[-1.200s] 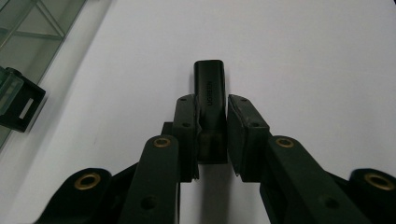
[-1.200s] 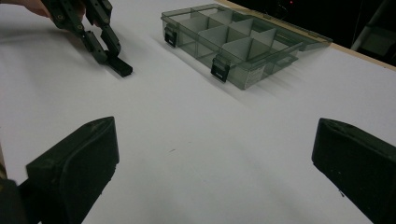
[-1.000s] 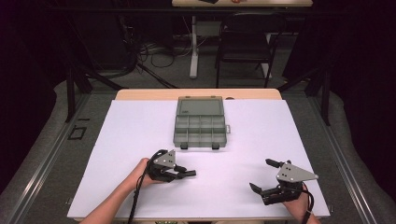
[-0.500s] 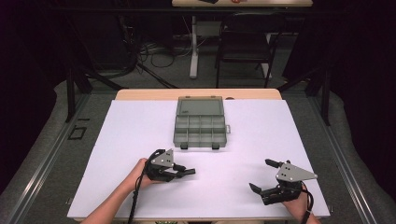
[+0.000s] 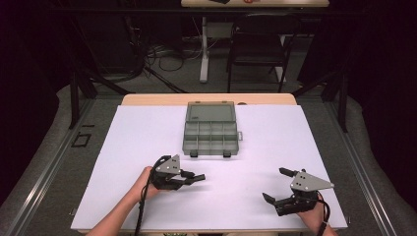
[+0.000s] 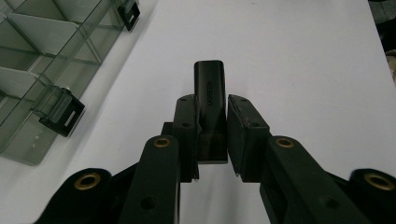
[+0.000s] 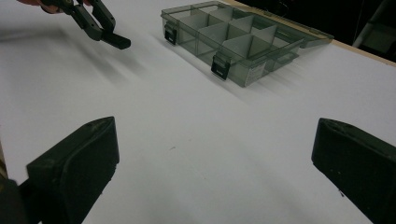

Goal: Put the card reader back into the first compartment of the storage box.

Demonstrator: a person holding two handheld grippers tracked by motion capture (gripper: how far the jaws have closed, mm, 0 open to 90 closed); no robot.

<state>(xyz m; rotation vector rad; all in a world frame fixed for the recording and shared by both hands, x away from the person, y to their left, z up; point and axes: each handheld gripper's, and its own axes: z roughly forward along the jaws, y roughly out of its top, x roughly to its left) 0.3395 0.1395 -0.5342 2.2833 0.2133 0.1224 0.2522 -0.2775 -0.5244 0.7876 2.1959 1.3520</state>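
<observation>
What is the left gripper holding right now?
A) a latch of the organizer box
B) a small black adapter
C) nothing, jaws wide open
B: the left gripper has its jaws shut on the small black adapter, clear of the organizer box.

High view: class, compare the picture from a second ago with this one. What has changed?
Nothing visibly changed. The left gripper stays shut on the small black adapter, the right gripper stays open on the white table, and the organizer box stays open.

A white sheet covers the wooden tabletop [image 5: 147, 100]. The grey floor [image 5: 182, 78] lies around it. Far behind stand a black metal chair [image 5: 258, 46] and tangled black cables [image 5: 162, 54]. The room is dark.
</observation>
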